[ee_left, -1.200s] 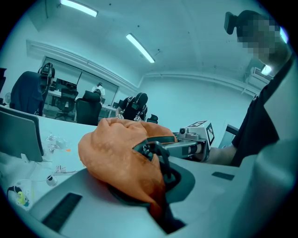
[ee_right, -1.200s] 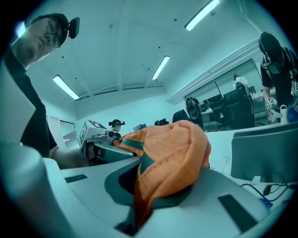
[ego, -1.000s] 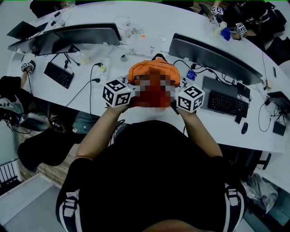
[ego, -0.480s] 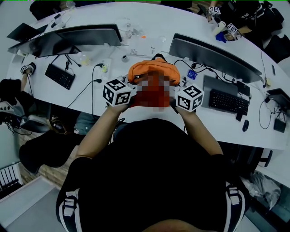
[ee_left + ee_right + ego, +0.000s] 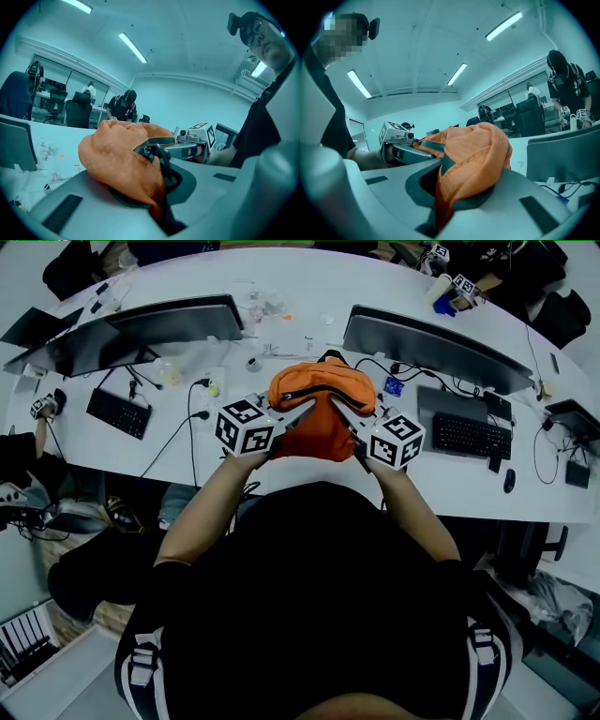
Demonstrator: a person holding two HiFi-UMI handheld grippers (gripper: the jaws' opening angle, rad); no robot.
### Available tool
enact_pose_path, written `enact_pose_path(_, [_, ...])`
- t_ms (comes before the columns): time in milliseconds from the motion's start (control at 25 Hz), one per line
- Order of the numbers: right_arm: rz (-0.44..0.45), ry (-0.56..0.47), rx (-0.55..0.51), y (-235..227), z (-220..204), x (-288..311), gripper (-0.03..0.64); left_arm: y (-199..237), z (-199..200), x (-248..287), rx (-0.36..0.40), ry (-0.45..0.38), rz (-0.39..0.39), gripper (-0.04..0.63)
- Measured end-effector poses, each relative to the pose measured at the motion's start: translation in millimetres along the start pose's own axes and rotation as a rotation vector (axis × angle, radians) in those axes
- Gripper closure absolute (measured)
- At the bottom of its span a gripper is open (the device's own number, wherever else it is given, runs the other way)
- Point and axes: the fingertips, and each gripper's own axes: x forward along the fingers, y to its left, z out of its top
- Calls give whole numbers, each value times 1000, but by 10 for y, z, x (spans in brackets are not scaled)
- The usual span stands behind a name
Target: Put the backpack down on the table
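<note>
An orange backpack (image 5: 319, 395) with dark straps hangs over the near part of the white table (image 5: 309, 296), between the two monitors. My left gripper (image 5: 298, 414) is shut on its left side and my right gripper (image 5: 343, 416) on its right side. In the left gripper view the backpack (image 5: 115, 150) bulges over my left gripper (image 5: 161, 190), and a dark strap runs into the closed jaws. The right gripper (image 5: 187, 147) shows beyond it. In the right gripper view the orange cloth of the backpack (image 5: 476, 154) is pinched in my right gripper (image 5: 440, 199). Whether its bottom touches the table is hidden.
Two monitors (image 5: 155, 324) (image 5: 431, 348) stand left and right of the backpack. Keyboards (image 5: 117, 412) (image 5: 471, 435), a mouse (image 5: 509, 481), cables and small items lie on the table. Other people sit at the far side (image 5: 450, 282).
Both grippers and the backpack keep their places. The head view has shifted a little, and the hands at the far right of the table have moved.
</note>
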Motion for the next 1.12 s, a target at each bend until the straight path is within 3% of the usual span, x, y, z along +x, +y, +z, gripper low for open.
enact_pose_path(400, [-47, -9, 8, 292, -28, 120, 586, -11, -61, -305, 5, 19, -58, 561])
enact_pose_path(1120, [-85, 36, 70, 532, -288, 537, 586, 265, -386, -673, -62, 76, -111, 561])
